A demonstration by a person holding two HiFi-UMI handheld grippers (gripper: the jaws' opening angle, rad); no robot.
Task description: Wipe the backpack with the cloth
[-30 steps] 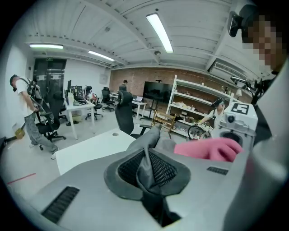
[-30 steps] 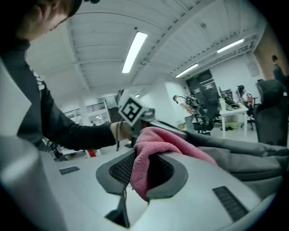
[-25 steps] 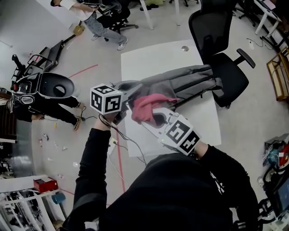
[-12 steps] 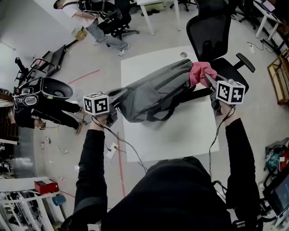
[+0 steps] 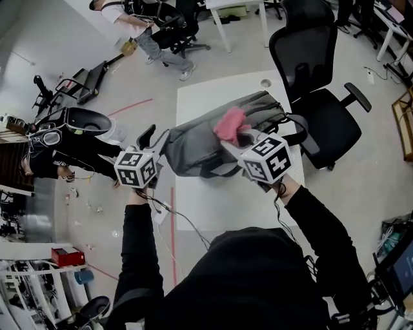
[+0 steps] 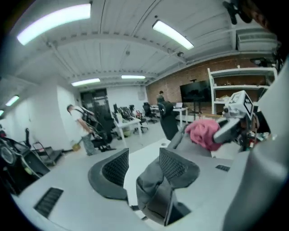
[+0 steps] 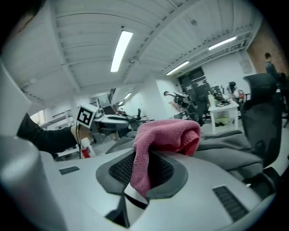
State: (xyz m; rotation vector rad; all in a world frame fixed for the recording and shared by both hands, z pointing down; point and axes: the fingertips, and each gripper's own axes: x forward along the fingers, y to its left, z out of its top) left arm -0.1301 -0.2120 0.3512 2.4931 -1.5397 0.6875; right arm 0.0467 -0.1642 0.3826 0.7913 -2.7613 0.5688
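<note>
The grey backpack (image 5: 200, 138) lies across the white table (image 5: 222, 206). My right gripper (image 5: 236, 139) is shut on the pink cloth (image 5: 230, 122), which rests on the backpack's top near its middle. In the right gripper view the cloth (image 7: 165, 135) drapes over both pads, with the backpack (image 7: 226, 149) behind it. My left gripper (image 5: 155, 138) is at the backpack's left end. Its jaws have just been opening and now stand apart. A fold of backpack fabric (image 6: 153, 191) lies loose between them against the right-hand finger (image 6: 178, 167).
A black office chair (image 5: 316, 84) stands against the table's far right side. A person (image 5: 139, 19) and more chairs are at the back left. Dark equipment (image 5: 71, 129) sits on the floor to the left. Cables hang from both grippers.
The right gripper has carried the cloth from the backpack's right end back to its middle. The left jaws, shut on the backpack's left end before, now stand apart.
</note>
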